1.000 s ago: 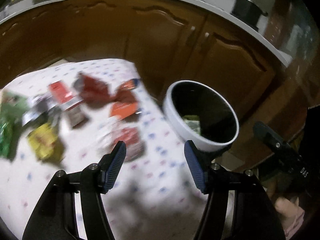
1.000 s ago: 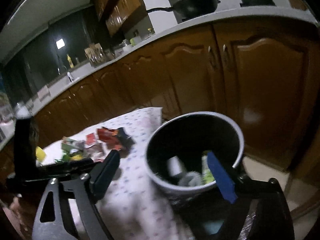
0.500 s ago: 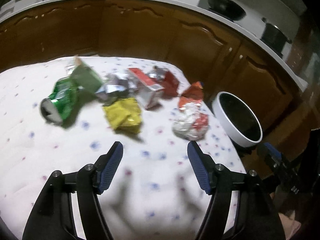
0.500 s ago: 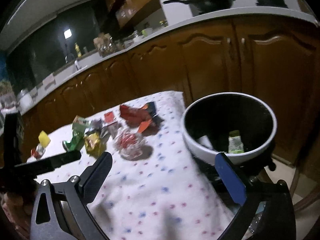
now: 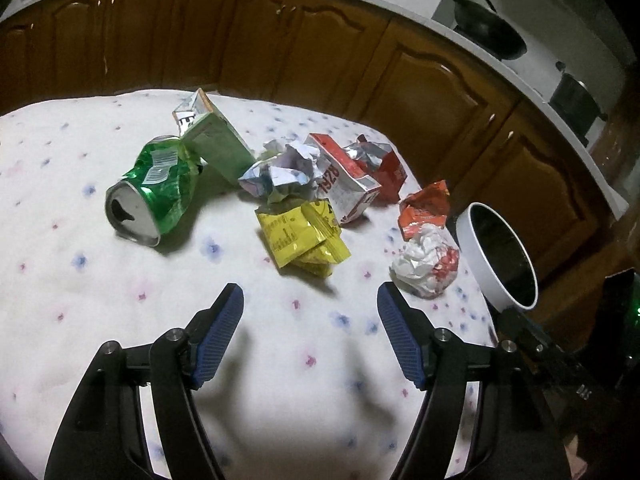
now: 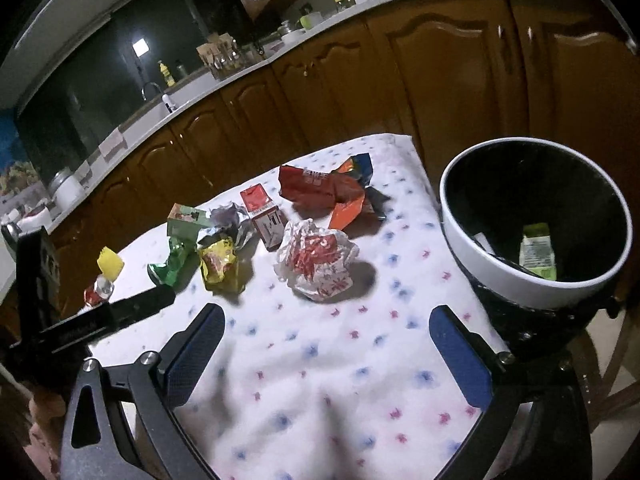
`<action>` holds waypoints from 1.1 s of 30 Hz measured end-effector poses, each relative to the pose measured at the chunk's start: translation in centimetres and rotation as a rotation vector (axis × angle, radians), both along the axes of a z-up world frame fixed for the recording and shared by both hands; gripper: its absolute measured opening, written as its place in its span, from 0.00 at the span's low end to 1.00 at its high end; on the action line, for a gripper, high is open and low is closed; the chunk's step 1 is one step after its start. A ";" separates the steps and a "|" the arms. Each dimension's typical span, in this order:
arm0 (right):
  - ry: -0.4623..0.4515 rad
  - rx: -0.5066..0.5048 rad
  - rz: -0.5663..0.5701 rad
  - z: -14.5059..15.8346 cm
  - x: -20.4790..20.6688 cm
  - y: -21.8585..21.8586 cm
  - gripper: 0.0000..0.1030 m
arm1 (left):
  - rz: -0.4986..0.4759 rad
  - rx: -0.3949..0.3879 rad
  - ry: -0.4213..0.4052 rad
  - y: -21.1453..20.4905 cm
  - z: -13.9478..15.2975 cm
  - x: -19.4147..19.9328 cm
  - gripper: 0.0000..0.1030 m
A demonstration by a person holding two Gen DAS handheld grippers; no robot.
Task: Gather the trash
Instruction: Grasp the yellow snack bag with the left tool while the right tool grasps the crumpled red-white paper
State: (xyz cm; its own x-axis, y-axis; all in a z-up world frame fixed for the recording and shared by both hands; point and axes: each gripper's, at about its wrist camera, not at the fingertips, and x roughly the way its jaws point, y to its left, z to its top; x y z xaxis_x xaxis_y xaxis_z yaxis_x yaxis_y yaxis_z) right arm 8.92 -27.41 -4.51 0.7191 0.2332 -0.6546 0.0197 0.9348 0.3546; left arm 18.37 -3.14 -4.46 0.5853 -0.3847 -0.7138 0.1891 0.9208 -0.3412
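Note:
Trash lies on a flowered tablecloth [image 5: 60, 280]: a crushed green can [image 5: 154, 190], a green carton [image 5: 214, 142], crumpled foil [image 5: 282, 172], a yellow packet [image 5: 302, 236], a red-and-white box [image 5: 346, 178], an orange wrapper [image 5: 426, 208] and a crumpled white-and-red wrapper [image 5: 426, 264] [image 6: 316, 260]. A white bin with a black inside [image 6: 536, 224] [image 5: 496, 256] stands at the table's right edge with a green carton [image 6: 538, 250] in it. My left gripper [image 5: 310, 324] is open and empty, short of the yellow packet. My right gripper [image 6: 326, 338] is open and empty, short of the white-and-red wrapper.
Brown kitchen cabinets [image 5: 280, 40] under a pale counter run behind the table. A wok [image 5: 488, 32] and a pot [image 5: 576, 100] sit on the counter. A small bottle with a yellow cap [image 6: 104, 276] stands at the table's far left.
Both grippers have swung left, away from the bin and towards the trash pile. The bin has moved to the right edge of both views. Both stay open.

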 end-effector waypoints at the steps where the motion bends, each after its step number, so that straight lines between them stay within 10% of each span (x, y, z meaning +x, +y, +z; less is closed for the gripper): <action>1: 0.002 -0.003 0.001 0.0 0.3 0.0 0.99 | -0.002 -0.008 0.004 -0.1 0.0 0.3 0.69; 13: 0.071 0.055 0.038 -1.9 5.4 0.1 0.78 | 0.016 0.025 0.063 -1.3 -1.8 4.9 0.67; 17: 0.101 0.080 0.057 -3.1 6.3 0.4 0.32 | -0.008 0.001 0.085 -1.5 -2.8 5.5 0.35; 20: 0.077 0.070 0.051 -2.8 5.4 0.4 0.21 | -0.023 0.006 0.048 -1.6 -2.3 4.5 0.12; 33: 0.003 0.045 0.040 -0.2 0.7 -1.1 0.18 | -0.101 0.001 -0.026 -3.1 0.3 -0.4 0.09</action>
State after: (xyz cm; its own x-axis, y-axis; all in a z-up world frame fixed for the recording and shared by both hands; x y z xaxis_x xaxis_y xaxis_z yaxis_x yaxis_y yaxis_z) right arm 9.67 -28.52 -4.75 0.7066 0.2911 -0.6450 -0.0162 0.9179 0.3965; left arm 17.95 -6.20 -4.11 0.5616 -0.4420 -0.6994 0.2894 0.8969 -0.3345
